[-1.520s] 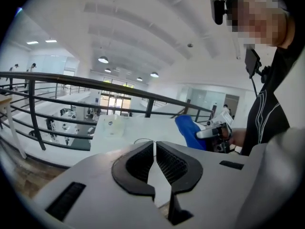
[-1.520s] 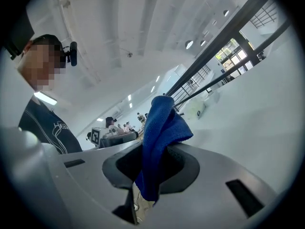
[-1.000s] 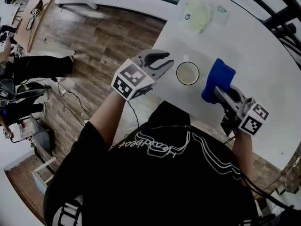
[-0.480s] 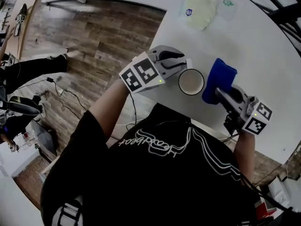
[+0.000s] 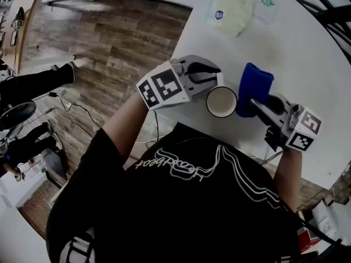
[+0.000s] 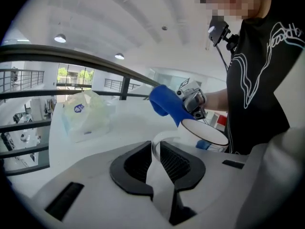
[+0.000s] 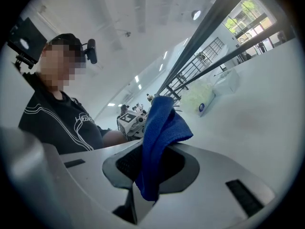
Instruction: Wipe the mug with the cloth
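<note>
Pinching the mug [image 5: 221, 101] only by its thin handle [image 6: 155, 175], the left gripper [image 5: 215, 76] could let it twist once the right gripper [image 5: 253, 104], clamped on the cloth [image 5: 255, 84], pushes.

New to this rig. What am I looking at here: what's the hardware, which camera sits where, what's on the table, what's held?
No robot: a person holds a two-jaw gripper in each hand. The head view is from a camera on the person's head, looking steeply down. The two gripper views come from cameras riding on the grippers, looking along their jaws. A pale plastic packet lies at the far side of the white table. The left gripper has its jaws shut on the handle of a white mug near the table's front edge. The right gripper pinches a blue cloth, held right beside the mug.
</note>
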Available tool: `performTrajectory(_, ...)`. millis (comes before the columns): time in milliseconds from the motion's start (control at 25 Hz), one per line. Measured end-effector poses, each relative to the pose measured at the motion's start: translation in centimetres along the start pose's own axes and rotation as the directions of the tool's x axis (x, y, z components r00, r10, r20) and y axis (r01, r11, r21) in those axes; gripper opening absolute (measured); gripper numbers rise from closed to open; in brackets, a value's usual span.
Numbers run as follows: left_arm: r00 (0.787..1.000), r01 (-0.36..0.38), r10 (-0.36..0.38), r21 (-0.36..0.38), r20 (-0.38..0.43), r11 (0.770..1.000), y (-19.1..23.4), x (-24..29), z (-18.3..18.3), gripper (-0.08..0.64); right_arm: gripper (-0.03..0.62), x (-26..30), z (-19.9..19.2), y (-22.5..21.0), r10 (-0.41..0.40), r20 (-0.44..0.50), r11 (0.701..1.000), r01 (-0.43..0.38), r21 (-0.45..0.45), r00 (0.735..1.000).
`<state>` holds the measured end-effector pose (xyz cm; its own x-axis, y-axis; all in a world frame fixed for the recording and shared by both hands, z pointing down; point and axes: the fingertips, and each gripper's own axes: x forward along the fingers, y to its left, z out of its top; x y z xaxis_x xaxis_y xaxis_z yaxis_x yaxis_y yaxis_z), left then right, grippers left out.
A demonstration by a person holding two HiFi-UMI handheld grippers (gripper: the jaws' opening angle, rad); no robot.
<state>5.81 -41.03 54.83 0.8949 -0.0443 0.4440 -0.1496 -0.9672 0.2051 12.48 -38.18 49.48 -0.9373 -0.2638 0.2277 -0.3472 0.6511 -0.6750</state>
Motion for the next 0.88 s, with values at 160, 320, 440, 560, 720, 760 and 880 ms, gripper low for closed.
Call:
performTrajectory(160,1.0,0.011,-0.011,0.0,0.004,1.0,0.5,1.0,0.0,0.046,0.064,0.4,0.0,-1.0,0.046,-0.065,0.998,-0.048,-0.03,0.997)
performTrajectory(320,1.0,0.016,-0.016,-0.013,0.012,1.0,0.3,0.9,0.3,0.046,0.064,1.0,0.7,-0.8,0.077,-0.092,0.995,-0.082,-0.049,0.993)
performTrajectory(440,1.0,0.011,-0.01,-0.031,0.021,0.999,0.2,0.8,0.4,0.046,0.064,1.8,0.8,-0.4,0.109,-0.121,0.991,-0.117,-0.065,0.987)
performTrajectory(560,1.0,0.0,0.002,-0.046,0.026,0.999,0.4,0.9,0.3,0.044,0.064,2.5,0.4,-0.6,0.128,-0.159,0.988,-0.139,-0.061,0.979)
performTrajectory(720,0.999,-0.02,0.022,-0.058,0.027,0.998,0.8,1.2,0.1,0.041,0.064,3.2,-0.1,-1.5,0.14,-0.182,0.989,-0.145,-0.014,0.973)
performTrajectory(760,0.999,-0.024,0.025,-0.061,0.025,0.998,0.9,1.4,0.0,0.041,0.064,3.3,-0.3,-2.0,0.138,-0.186,0.99,-0.14,0.001,0.973)
performTrajectory(880,0.999,-0.031,0.032,-0.071,0.019,0.997,1.2,1.8,-0.2,0.041,0.064,3.7,-1.0,-3.4,0.111,-0.213,0.994,-0.105,0.04,0.971)
